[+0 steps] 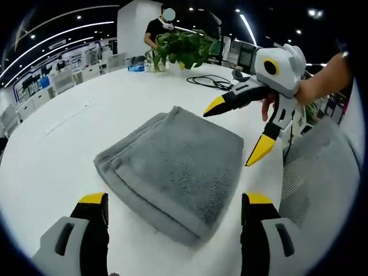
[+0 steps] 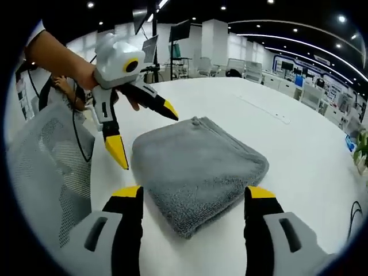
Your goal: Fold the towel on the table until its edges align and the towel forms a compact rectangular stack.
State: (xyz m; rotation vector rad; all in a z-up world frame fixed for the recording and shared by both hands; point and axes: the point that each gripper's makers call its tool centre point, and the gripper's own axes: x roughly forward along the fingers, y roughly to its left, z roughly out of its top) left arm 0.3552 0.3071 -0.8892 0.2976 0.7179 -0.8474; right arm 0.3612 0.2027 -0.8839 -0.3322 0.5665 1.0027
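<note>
Folded grey towel (image 1: 175, 172) flat on white table (image 1: 69, 132). Left gripper (image 1: 175, 201) spread wide, empty, just short of towel's near edge. Right gripper (image 2: 192, 195) likewise splayed, empty, straddling towel's corner. Plant (image 1: 184, 49) far off.

Bright, even indoor light from ceiling strip lights (image 1: 63, 31) and round spots overhead. Mild glare across white table (image 2: 230, 98), washing out surface detail beyond towel (image 1: 172, 167). Soft, faint shadow only under towel edges; none hard. Sharp focus on towel pile, softer on plant (image 1: 181, 49) and desks far behind towel. Strong fisheye bending: strip lights curve, table rim bows, chair mesh (image 2: 46, 167) beside towel stretches and smears toward edge.
</note>
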